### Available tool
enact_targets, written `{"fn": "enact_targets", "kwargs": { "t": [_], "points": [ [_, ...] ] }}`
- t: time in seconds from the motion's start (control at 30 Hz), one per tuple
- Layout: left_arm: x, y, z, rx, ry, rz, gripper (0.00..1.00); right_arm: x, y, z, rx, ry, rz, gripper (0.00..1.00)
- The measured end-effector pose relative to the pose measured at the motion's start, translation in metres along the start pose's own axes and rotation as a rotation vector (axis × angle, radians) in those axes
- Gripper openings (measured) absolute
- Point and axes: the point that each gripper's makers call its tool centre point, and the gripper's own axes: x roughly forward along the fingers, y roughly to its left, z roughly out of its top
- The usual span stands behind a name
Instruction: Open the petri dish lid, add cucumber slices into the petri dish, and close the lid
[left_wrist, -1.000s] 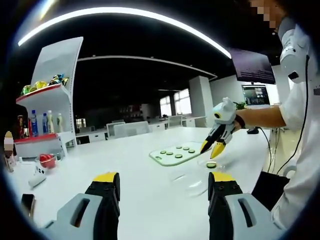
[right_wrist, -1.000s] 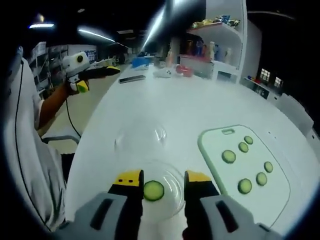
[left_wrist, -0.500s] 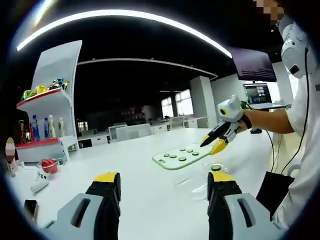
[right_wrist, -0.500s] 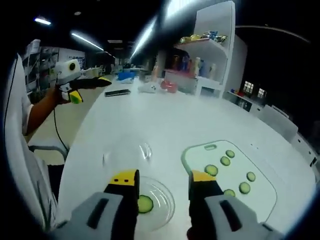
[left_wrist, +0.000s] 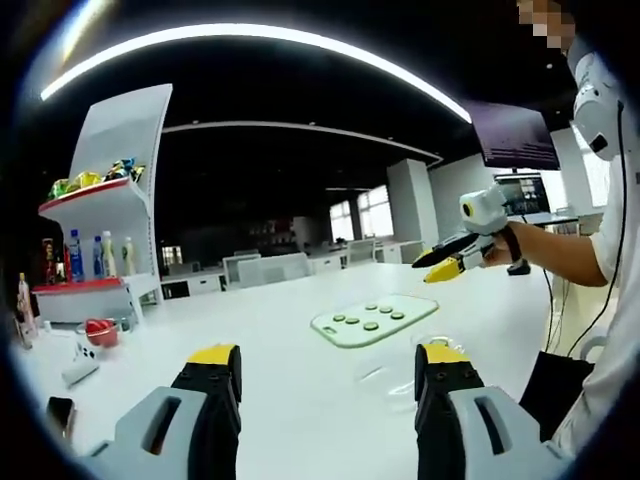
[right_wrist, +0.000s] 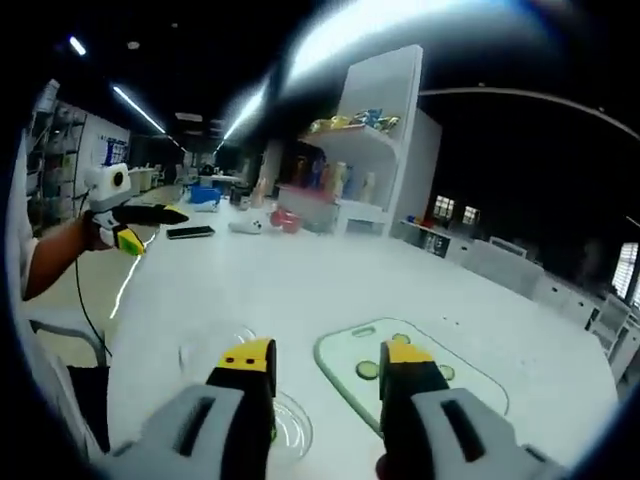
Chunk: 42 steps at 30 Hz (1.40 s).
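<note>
In the left gripper view a pale green cutting board with several cucumber slices lies mid-table. The clear petri dish sits right of it, just above my right jaw, and its clear lid lies nearer me. My left gripper is open and empty, low over the table. My right gripper hangs in the air above the dish, held by a hand. In the right gripper view my right gripper is open and empty, high above the dish, the lid and the board. The left gripper shows far left.
A white shelf with bottles and snack bags stands at the far left. A red bowl, a small white object and a dark phone lie near it. Monitors and the person's body are on the right.
My right gripper has lifted up and away from the petri dish, open, leaving a cucumber slice in the dish. The left gripper has barely moved.
</note>
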Motion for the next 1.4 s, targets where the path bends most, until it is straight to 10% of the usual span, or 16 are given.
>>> {"fn": "enact_targets", "kwargs": {
  "t": [0.43, 1.4],
  "points": [
    [0.007, -0.002, 0.011, 0.017, -0.021, 0.001, 0.70, -0.061, -0.050, 0.016, 0.110, -0.139, -0.183, 0.43],
    [0.016, -0.005, 0.024, 0.026, -0.046, -0.007, 0.71, -0.195, -0.088, -0.020, 0.209, -0.207, -0.432, 0.45]
  ]
}}
